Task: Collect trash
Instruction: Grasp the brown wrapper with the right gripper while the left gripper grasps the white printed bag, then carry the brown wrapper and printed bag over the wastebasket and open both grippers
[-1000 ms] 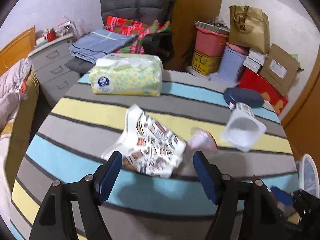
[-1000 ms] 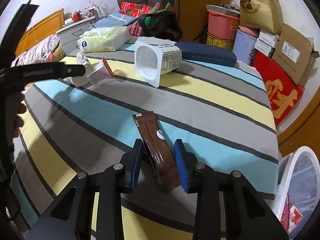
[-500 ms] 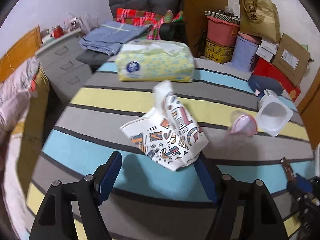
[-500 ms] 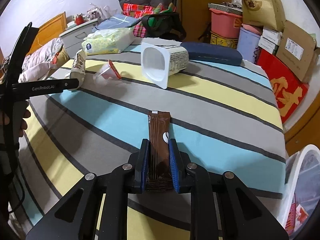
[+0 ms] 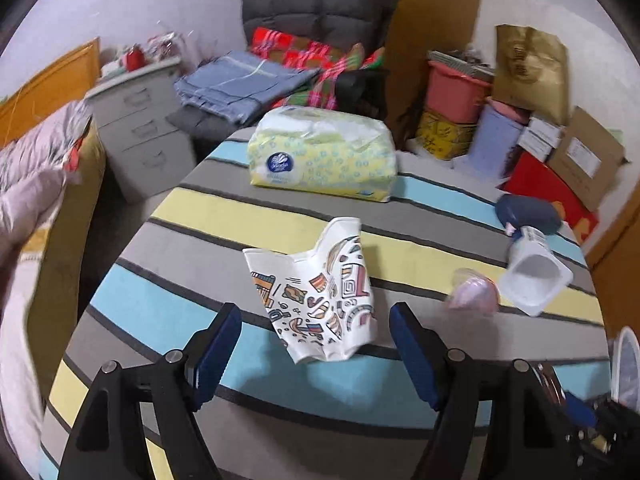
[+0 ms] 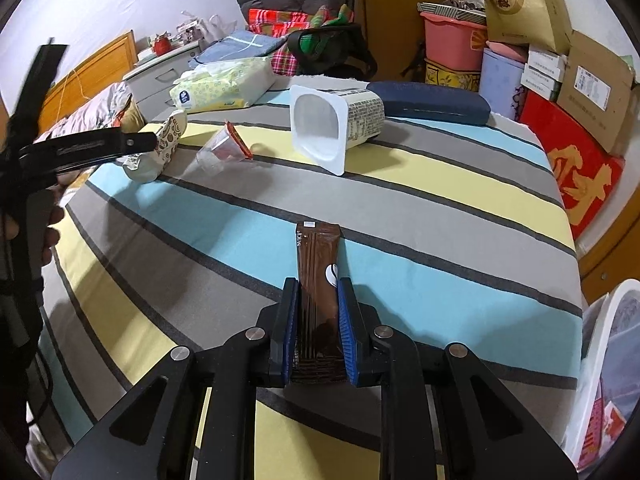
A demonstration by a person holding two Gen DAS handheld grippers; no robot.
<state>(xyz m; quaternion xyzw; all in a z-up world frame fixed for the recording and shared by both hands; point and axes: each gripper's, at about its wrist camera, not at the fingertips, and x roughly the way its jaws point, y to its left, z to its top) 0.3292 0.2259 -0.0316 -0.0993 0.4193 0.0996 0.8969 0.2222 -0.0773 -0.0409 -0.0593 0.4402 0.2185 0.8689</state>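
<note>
My right gripper (image 6: 318, 298) is shut on a brown snack wrapper (image 6: 318, 264) and holds it just above the striped tablecloth (image 6: 420, 208). My left gripper (image 5: 316, 324) is open, its jaws on either side of a crumpled patterned paper cup (image 5: 316, 292), which also shows in the right wrist view (image 6: 156, 152). A white yogurt tub (image 6: 334, 128) lies on its side, with a small clear cup with a red lid (image 6: 224, 150) beside it; both show in the left wrist view: tub (image 5: 534, 280), cup (image 5: 474, 292).
A yellow tissue pack (image 5: 324, 158) and a dark blue case (image 6: 428, 102) lie at the table's far side. A white bin (image 6: 600, 380) with trash stands off the right edge. Boxes, tubs and a chair crowd the back; a bed is at left.
My right gripper has closed on the brown wrapper and straightened it. My left gripper has swung left and closer to the paper cup, which now sits between its jaws.
</note>
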